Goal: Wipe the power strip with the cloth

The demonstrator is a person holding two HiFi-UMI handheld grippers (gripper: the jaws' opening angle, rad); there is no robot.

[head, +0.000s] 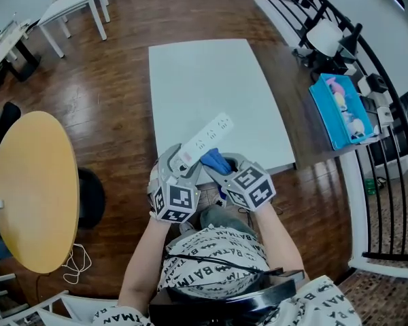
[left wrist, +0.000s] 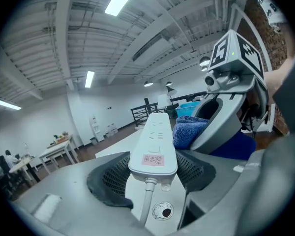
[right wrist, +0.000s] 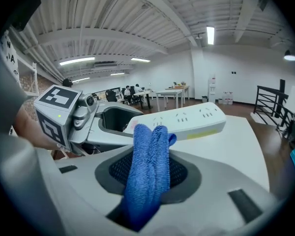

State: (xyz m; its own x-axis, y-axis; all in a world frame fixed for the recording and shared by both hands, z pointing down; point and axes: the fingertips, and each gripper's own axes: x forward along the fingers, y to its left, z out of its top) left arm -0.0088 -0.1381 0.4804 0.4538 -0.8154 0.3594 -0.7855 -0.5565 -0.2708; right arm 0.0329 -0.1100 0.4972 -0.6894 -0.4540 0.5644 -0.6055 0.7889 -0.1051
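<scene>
1. The left gripper (head: 178,163) has its fingers spread wide and pinching the near, cord end of the white power strip (head: 205,136). The strip's pink label sits just beyond the fingers, and its cord drops down between them.
2. From that grip the strip runs toward 1 o'clock, out over the near edge of the white surface (head: 204,73). Whether its far end rests on the surface cannot be told.
3. The right gripper (right wrist: 148,176) has its fingers pressed onto a folded blue cloth (head: 214,160), whose free tip stands up past them.
4. The cloth tip lies against the strip's right edge, near the held end. The two grippers crowd close there, side by side.
5. Around them:
   - a round yellow table (head: 34,189) at 9 o'clock;
   - a small white table (head: 75,2) at 11 o'clock;
   - a blue bin (head: 340,111) at 2 o'clock;
   - a black railing (head: 387,134) curving past the bin.
</scene>
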